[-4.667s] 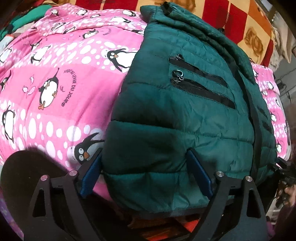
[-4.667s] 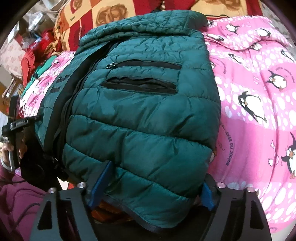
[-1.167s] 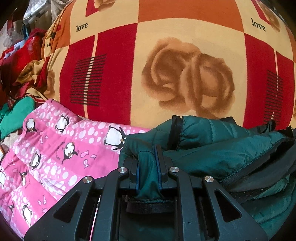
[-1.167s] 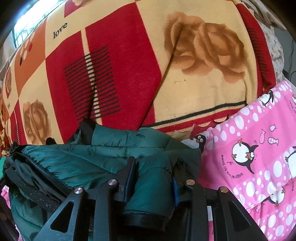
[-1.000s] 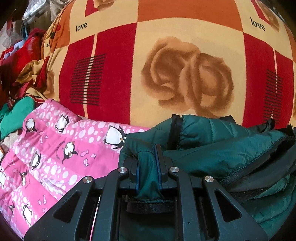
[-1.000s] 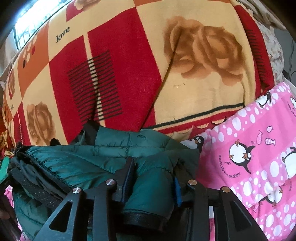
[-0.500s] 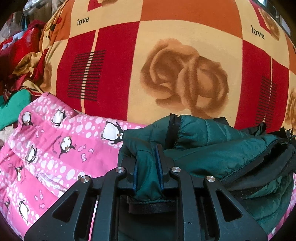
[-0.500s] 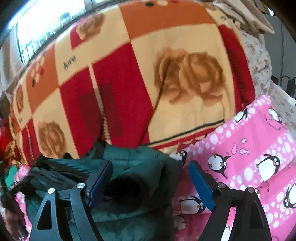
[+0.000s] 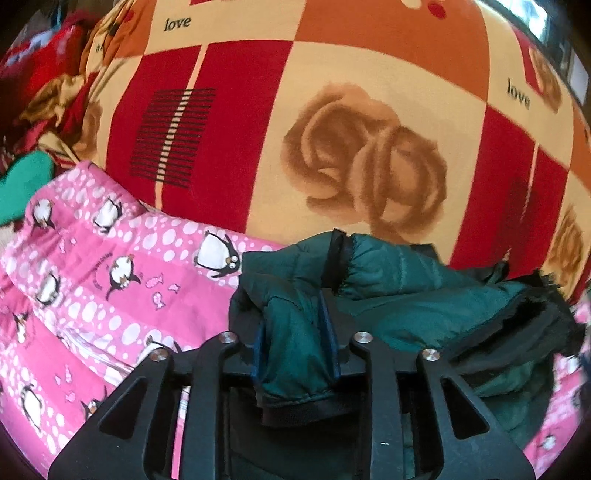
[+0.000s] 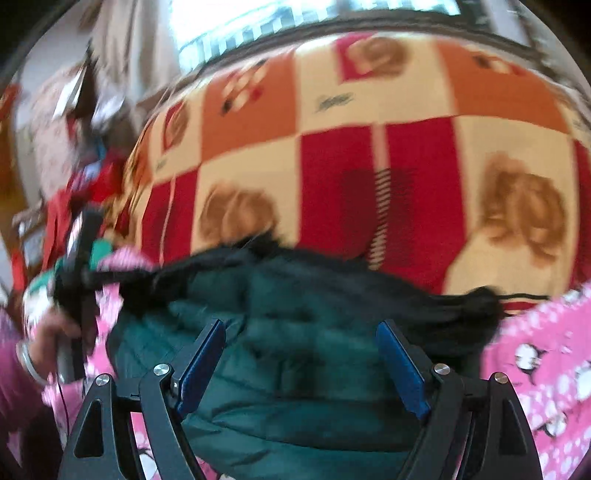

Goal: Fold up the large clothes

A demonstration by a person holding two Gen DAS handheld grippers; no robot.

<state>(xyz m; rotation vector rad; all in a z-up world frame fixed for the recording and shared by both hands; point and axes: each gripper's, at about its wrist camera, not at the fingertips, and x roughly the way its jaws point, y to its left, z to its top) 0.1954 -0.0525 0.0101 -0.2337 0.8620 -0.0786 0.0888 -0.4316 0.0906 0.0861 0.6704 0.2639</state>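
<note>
A dark green quilted jacket [image 9: 406, 291] lies bunched on the pink penguin bedspread [image 9: 92, 295]. My left gripper [image 9: 293, 332] is shut on a fold of the jacket's hem edge, with fabric pinched between the blue pads. In the right wrist view the jacket [image 10: 295, 369] lies below and ahead of my right gripper [image 10: 301, 354], which is open wide and holds nothing. That view is blurred by motion. The person's hand with the left gripper [image 10: 70, 295] shows at its left edge.
A red, orange and cream rose-patterned blanket [image 9: 332, 129] rises just behind the jacket. It also fills the back of the right wrist view [image 10: 351, 166]. Red and green clothes [image 9: 26, 177] lie piled at the far left. A window [image 10: 295, 14] is above.
My right gripper has opened, let go of the jacket and pulled back and up. My left gripper still pinches the jacket fold and has barely moved.
</note>
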